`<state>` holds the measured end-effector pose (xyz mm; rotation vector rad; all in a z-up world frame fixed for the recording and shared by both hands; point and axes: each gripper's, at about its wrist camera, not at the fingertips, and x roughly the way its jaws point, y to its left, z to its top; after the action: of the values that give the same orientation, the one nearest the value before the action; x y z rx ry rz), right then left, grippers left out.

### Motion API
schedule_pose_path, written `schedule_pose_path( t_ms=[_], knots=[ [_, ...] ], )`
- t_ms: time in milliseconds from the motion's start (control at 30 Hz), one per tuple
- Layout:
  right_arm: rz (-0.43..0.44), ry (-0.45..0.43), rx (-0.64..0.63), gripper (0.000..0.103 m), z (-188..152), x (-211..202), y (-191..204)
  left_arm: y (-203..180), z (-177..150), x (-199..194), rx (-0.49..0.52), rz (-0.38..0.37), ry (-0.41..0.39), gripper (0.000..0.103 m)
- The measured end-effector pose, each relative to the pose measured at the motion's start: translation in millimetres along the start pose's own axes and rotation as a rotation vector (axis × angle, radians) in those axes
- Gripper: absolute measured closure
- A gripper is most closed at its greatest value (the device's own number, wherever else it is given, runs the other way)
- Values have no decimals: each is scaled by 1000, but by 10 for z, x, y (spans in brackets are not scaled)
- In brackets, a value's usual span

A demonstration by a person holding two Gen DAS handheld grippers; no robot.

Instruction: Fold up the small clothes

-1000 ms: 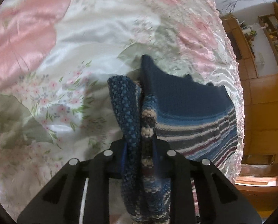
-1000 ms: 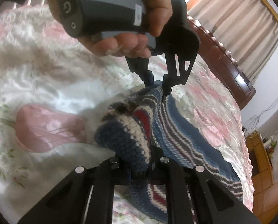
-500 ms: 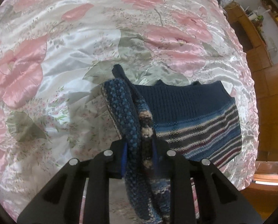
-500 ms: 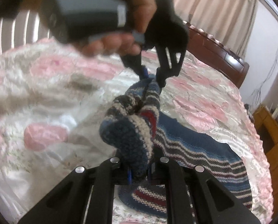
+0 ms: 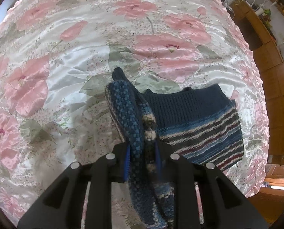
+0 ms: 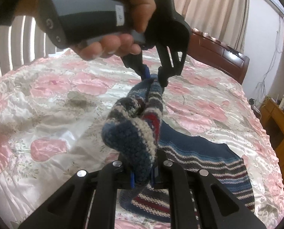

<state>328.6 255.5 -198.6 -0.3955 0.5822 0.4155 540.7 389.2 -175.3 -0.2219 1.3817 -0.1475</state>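
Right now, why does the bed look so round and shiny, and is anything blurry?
Left wrist view: the fisheye lens bows the bedspread into a dome, and its satin throws white glare; the knitted sweater is sharp. Right wrist view: bright windows backlight the scene, the hand close to the lens looks soft, and the corners go black.

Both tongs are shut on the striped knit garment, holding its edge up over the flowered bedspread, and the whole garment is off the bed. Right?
Not quite. Both the left tongs and right tongs grip the striped knit garment, but only its edge is lifted. The right wrist view shows the rest lying on the flowered bedspread.
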Motion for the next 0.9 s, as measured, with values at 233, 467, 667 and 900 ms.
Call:
schedule_pose_path(
  t_ms=[233,467,667,900],
  knots=[
    [-8,-9,53,92,39,-117,-246,-292,50,-104,28,1,-17,83],
    [-14,-20,100,92,51,-233,-501,-636,115,-184,73,2,-30,83],
    [-30,-34,143,92,7,-338,-817,-1028,185,-195,112,-3,-40,83],
    [-43,-35,224,92,-99,-373,-1274,-1542,305,-64,159,5,-36,83]
  ],
)
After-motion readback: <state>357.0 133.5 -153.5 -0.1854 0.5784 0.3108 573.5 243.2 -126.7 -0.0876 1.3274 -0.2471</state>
